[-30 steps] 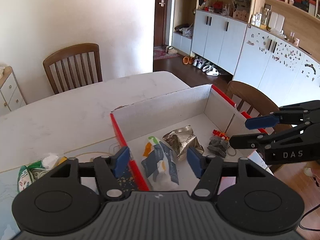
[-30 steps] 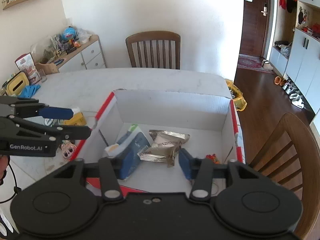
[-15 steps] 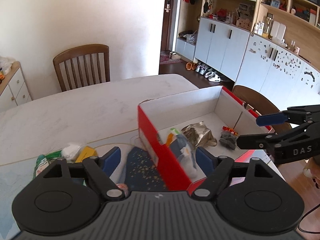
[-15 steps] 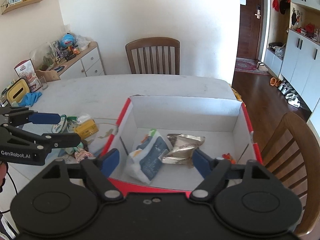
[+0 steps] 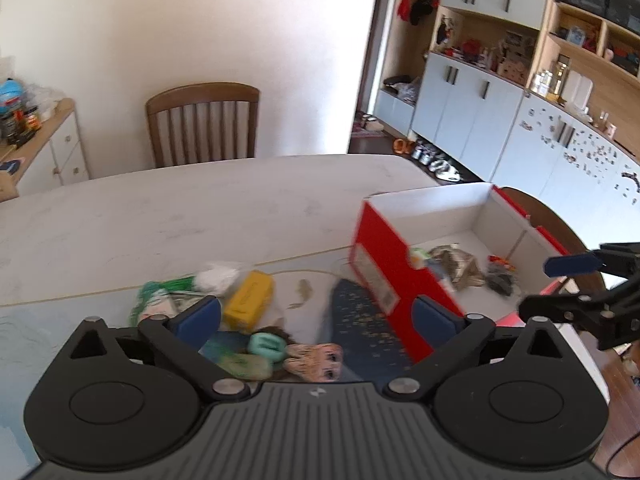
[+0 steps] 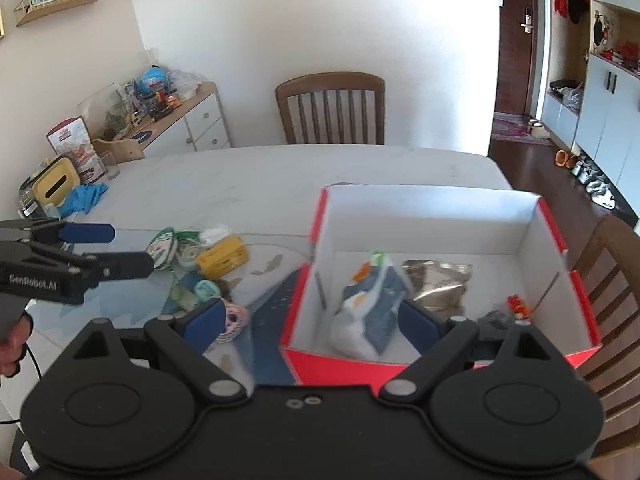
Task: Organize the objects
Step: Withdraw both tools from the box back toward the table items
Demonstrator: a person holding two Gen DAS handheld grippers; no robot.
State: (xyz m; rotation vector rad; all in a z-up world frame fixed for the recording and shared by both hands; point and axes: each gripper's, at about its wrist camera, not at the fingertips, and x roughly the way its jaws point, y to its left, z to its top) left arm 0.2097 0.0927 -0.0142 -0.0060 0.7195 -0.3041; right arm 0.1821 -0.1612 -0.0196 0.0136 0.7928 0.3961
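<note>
Open red cardboard box (image 6: 440,364) with white inside stands on the white marble-look table (image 5: 160,216), loose clutter heaped to its left.

Inside the box lie a blue-and-white plastic pouch (image 6: 370,308), a crinkled silver foil packet (image 6: 438,280) and small dark bits. Outside, a yellow rectangular box (image 5: 249,294) sits beside green-and-white wrappers (image 5: 160,296). The left gripper (image 5: 316,316) and right gripper (image 6: 310,320) hover with jaws opening wide, pads gripping nothing.
</note>
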